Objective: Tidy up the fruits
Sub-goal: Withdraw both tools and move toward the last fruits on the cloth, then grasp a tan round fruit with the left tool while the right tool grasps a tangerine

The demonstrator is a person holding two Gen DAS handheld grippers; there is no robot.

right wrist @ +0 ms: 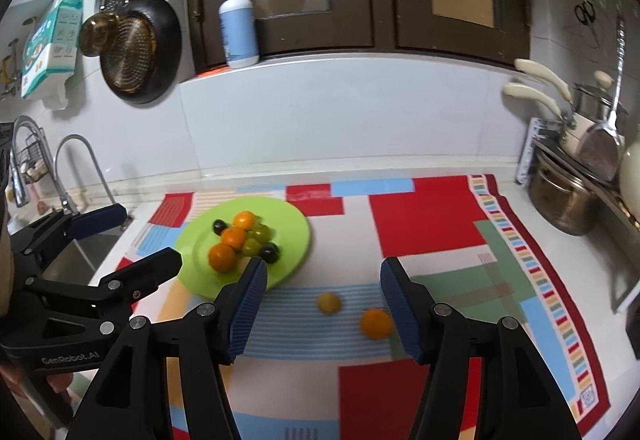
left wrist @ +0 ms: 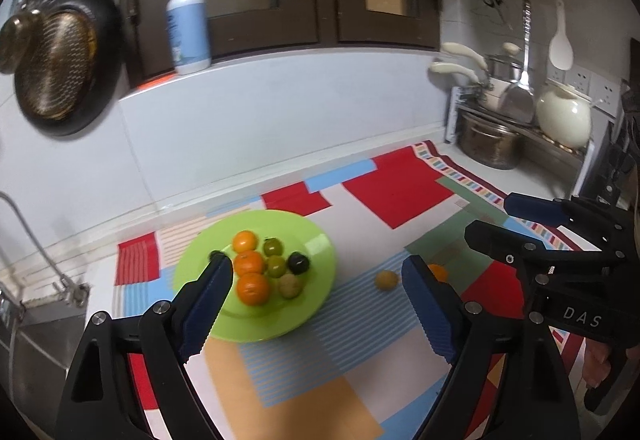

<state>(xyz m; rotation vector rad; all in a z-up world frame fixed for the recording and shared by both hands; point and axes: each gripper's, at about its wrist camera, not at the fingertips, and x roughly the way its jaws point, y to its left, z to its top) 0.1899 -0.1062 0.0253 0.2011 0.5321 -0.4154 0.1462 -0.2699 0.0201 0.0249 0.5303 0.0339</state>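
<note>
A green plate (left wrist: 312, 240) (right wrist: 292, 224) on the patchwork cloth holds three oranges (left wrist: 252, 288), green fruits (left wrist: 276, 266) and dark plums (left wrist: 299, 263). A small yellow-brown fruit (left wrist: 386, 280) (right wrist: 329, 303) and a loose orange (left wrist: 438, 272) (right wrist: 376, 324) lie on the cloth to the plate's right. My left gripper (left wrist: 316, 284) is open and empty above the plate's near right edge. My right gripper (right wrist: 324, 292) is open and empty, raised, the two loose fruits showing between its fingers. Each gripper shows in the other's view (left wrist: 520, 224) (right wrist: 120, 236).
A sink with taps (right wrist: 76, 168) lies left of the cloth. Pots (right wrist: 564, 200) and a white kettle (left wrist: 564, 116) stand on a rack at the right. A pan (left wrist: 56, 60) hangs on the wall; a pump bottle (right wrist: 238, 28) stands on the ledge.
</note>
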